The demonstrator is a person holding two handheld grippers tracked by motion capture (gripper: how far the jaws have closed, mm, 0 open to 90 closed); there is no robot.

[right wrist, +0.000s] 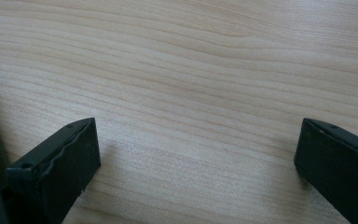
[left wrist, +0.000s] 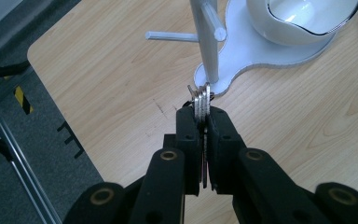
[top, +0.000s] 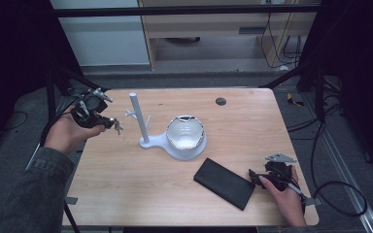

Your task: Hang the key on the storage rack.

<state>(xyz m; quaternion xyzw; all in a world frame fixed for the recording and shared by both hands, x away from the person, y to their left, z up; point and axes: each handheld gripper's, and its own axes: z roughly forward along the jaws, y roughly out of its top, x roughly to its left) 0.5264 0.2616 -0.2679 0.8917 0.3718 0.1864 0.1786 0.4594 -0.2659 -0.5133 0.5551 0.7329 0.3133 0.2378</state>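
Note:
My left gripper (top: pixel 110 124) hangs above the table's left side, shut on a bunch of silver keys (top: pixel 118 128). The left gripper view has the keys (left wrist: pixel 201 100) sticking up from between the closed jaws of that gripper (left wrist: pixel 202 120). Just beyond them stands a white peg stand (left wrist: pixel 205 42) with short side pegs. From above, the stand (top: pixel 138 116) rises from a white base that also carries a white bowl (top: pixel 185 133). My right gripper (top: pixel 256 178) rests low near the front right edge. Its jaws (right wrist: pixel 196 154) stand wide open over bare wood.
A flat black case (top: pixel 224 183) lies on the wooden table (top: pixel 126 184) just left of my right gripper. A small dark round spot (top: pixel 220 101) marks the far side. Cables and a metal frame surround the table on the floor.

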